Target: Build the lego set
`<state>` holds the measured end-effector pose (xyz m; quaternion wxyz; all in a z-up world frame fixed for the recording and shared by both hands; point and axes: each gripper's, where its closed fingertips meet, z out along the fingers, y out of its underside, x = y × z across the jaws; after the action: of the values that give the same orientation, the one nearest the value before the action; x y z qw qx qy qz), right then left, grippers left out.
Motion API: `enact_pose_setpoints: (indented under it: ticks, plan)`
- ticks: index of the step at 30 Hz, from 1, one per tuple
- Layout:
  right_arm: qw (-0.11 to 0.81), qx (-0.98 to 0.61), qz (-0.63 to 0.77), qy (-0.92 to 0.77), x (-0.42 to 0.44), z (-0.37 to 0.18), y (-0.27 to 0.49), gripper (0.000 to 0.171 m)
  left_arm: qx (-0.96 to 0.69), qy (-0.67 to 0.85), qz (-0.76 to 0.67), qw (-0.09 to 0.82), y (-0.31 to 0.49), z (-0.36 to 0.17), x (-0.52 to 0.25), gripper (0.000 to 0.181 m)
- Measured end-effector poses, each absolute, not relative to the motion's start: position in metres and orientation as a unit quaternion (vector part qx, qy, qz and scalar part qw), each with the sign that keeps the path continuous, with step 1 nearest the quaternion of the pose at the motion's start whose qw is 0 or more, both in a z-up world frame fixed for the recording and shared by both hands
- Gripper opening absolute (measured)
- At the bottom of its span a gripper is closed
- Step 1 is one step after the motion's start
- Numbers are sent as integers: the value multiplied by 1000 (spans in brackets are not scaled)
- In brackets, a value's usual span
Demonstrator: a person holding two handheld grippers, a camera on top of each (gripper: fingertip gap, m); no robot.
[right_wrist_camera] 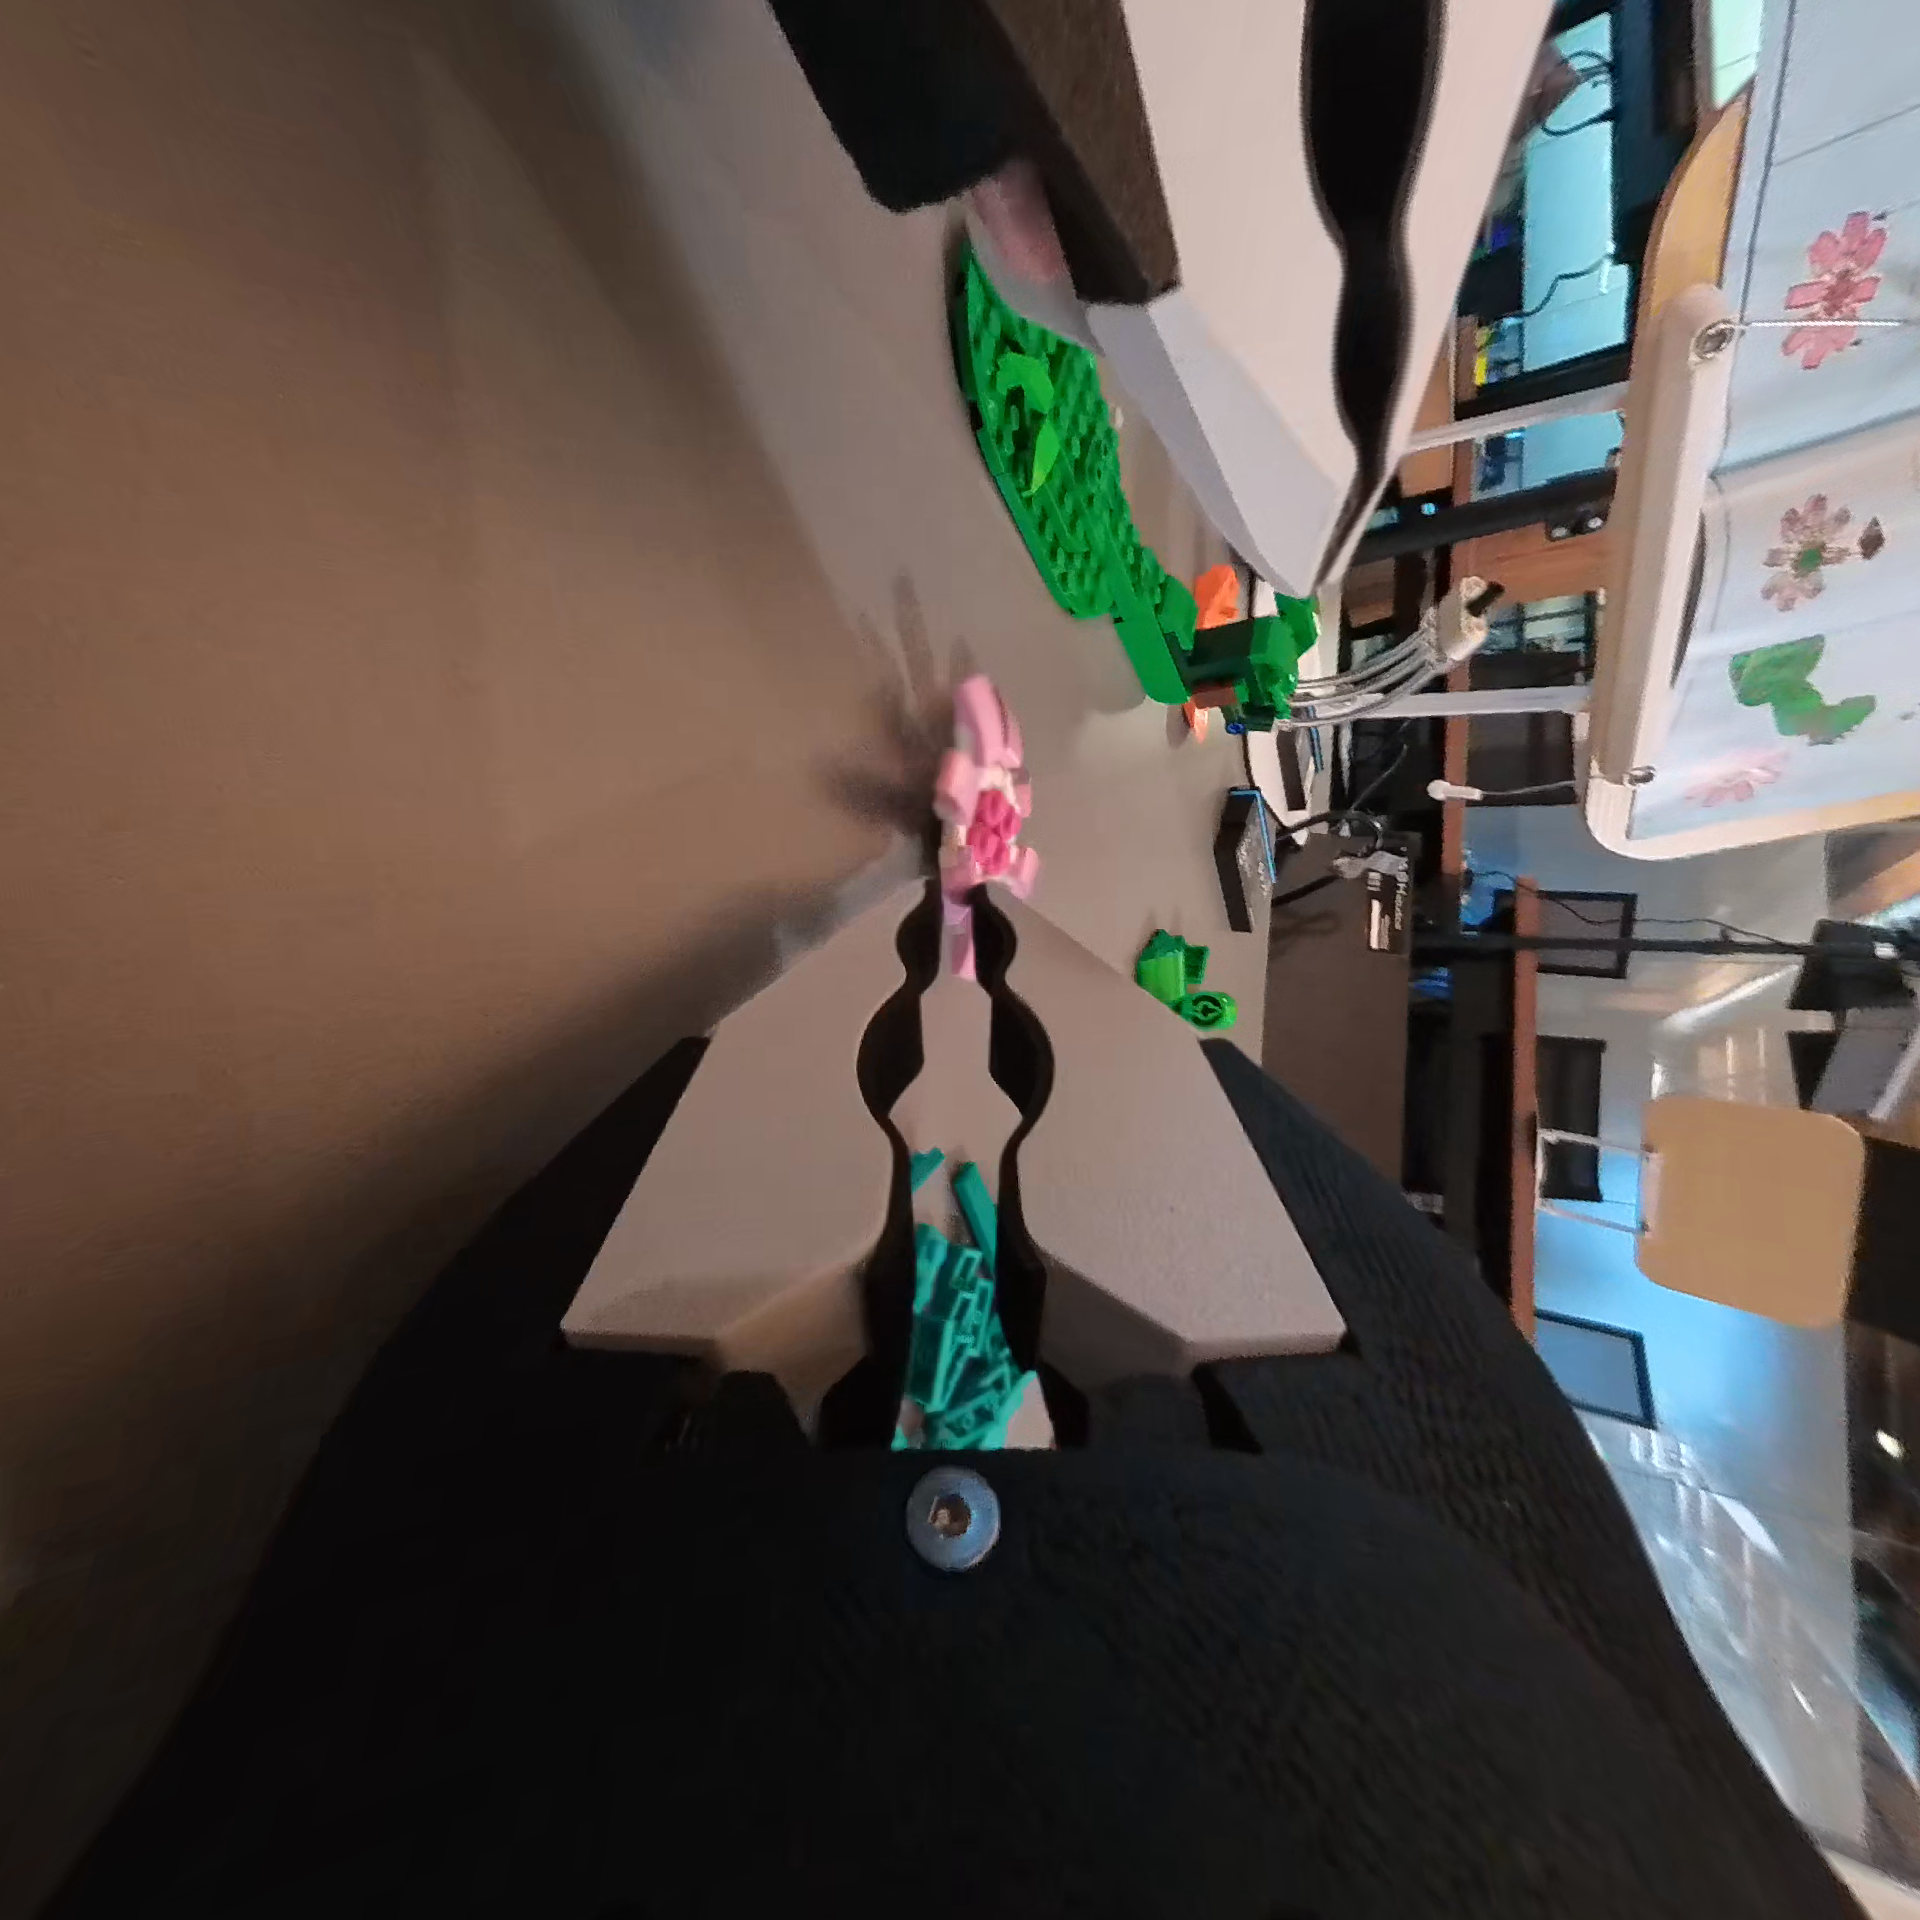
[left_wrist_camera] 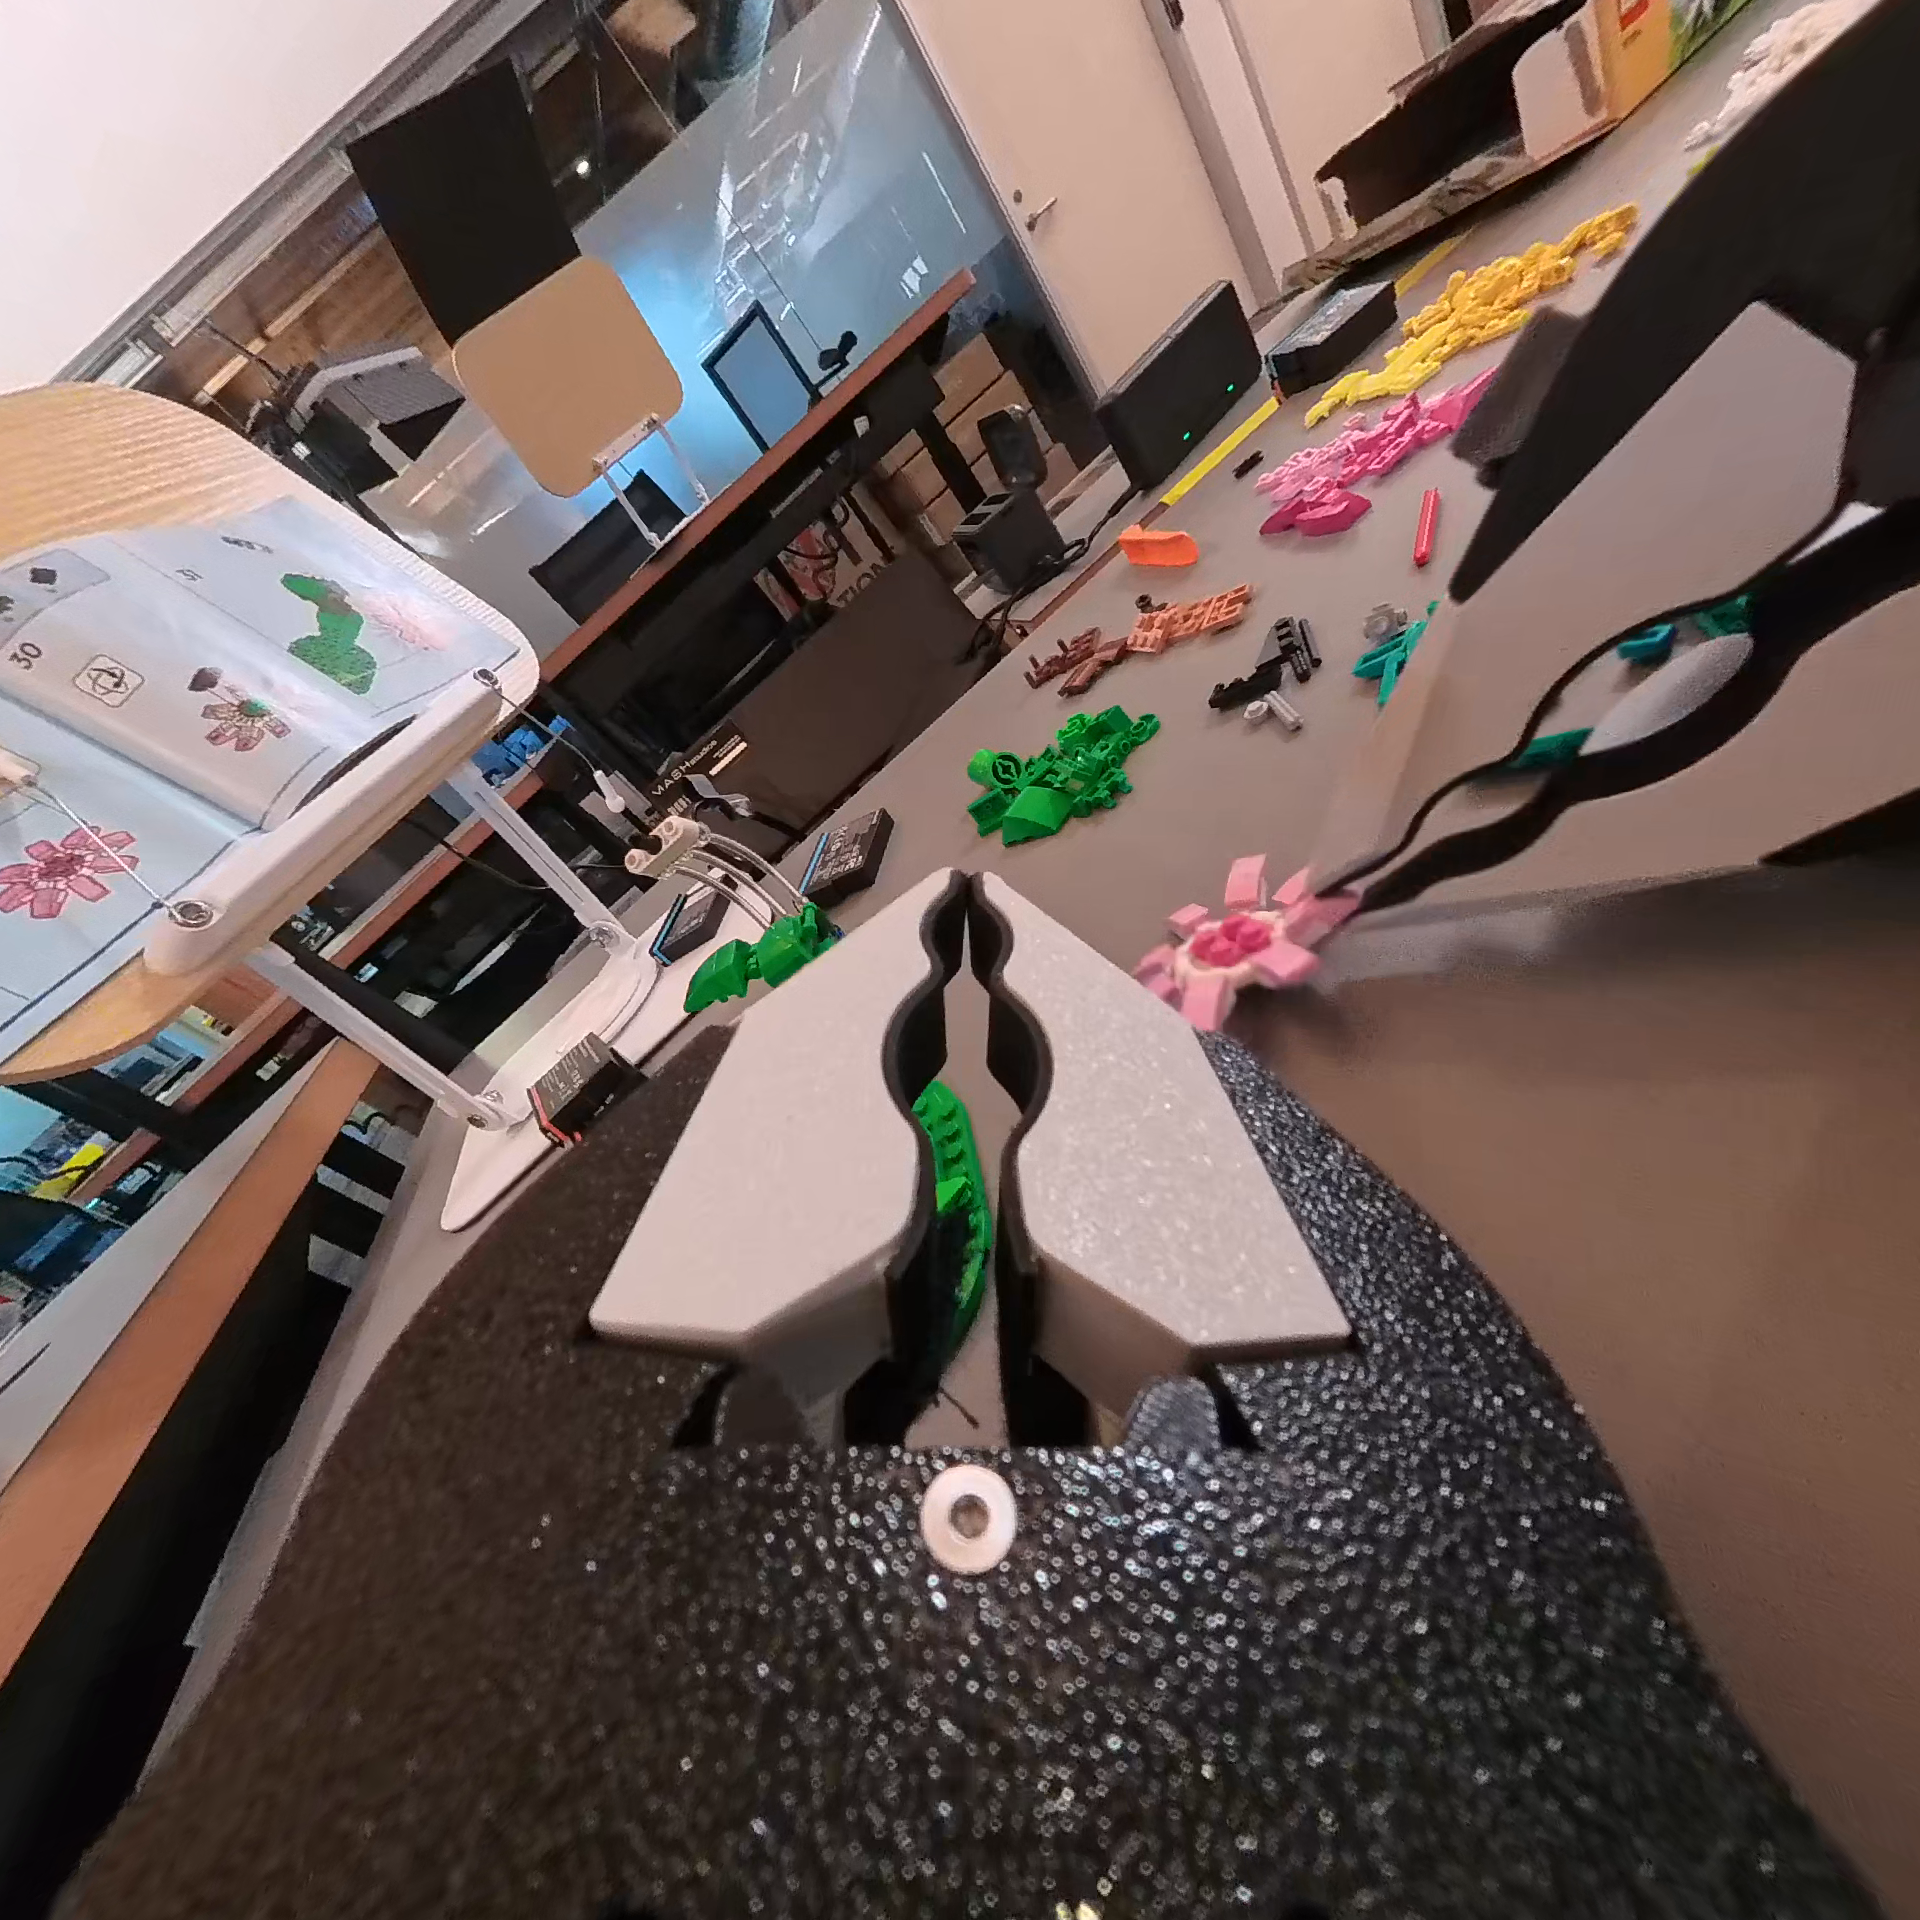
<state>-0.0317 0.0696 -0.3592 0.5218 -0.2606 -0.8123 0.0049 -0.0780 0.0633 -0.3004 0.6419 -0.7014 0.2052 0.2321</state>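
My right gripper (right_wrist_camera: 964,909) is shut on a petal of a pink lego flower (right_wrist_camera: 982,810) that sits at table level. It shows the same in the left wrist view, with the right gripper (left_wrist_camera: 1345,891) at the edge of the flower (left_wrist_camera: 1231,951). My left gripper (left_wrist_camera: 966,883) is shut, tips together, over a green lego base (right_wrist_camera: 1039,447) lying on the table. A strip of that base (left_wrist_camera: 951,1184) shows through the gap between the fingers. In the right wrist view the left gripper (right_wrist_camera: 1340,551) slants above the base's far end, where green bricks and clear curved stems (left_wrist_camera: 727,862) stand.
An open instruction booklet (left_wrist_camera: 208,707) rests on a wooden stand at the left. Sorted brick piles lie on the grey table: green (left_wrist_camera: 1060,769), brown (left_wrist_camera: 1143,634), black (left_wrist_camera: 1268,665), pink (left_wrist_camera: 1351,468), yellow (left_wrist_camera: 1475,312), teal (right_wrist_camera: 961,1340). An orange piece (left_wrist_camera: 1158,545) and black boxes (left_wrist_camera: 1179,384) lie farther back. Spacing between my two grippers at the tips: around 8 centimeters.
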Motion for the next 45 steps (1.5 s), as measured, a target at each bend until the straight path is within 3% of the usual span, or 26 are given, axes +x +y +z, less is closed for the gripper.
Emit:
enact_pose_setpoints:
  ticks: [4, 7, 12, 14, 20, 27, 30, 41, 45]
  plan:
    - [554, -275, 18, -786, -32, -341, 73, 3, -678, 204, 230, 668, 60, -289, -75, 0]
    - [558, -361, 147, -732, -32, -319, 72, 3, -636, 191, 213, 717, 53, -269, -70, 0]
    - [454, -473, 512, -555, -21, -263, 66, 3, -590, 93, 185, 781, 41, -232, -86, 74]
    - [384, -473, 620, -494, -12, -246, 65, 3, -590, 103, 98, 795, 43, -228, -69, 80]
    - [237, -427, 769, -412, 8, -221, 55, 2, -607, 121, -205, 758, 46, -224, -18, 72]
    - [187, -409, 784, -427, 11, -220, 40, 2, -585, 94, -381, 710, 41, -223, -6, 34]
    - [199, -417, 774, -433, 10, -223, 42, 2, -581, 105, -392, 706, 38, -224, -3, 15]
    - [295, -463, 705, -449, -1, -234, 58, 3, -612, 75, -351, 705, 49, -237, -13, 10]
    - [383, -472, 674, -420, 1, -226, 80, 26, -571, 36, -405, 713, 46, -232, -28, 10]
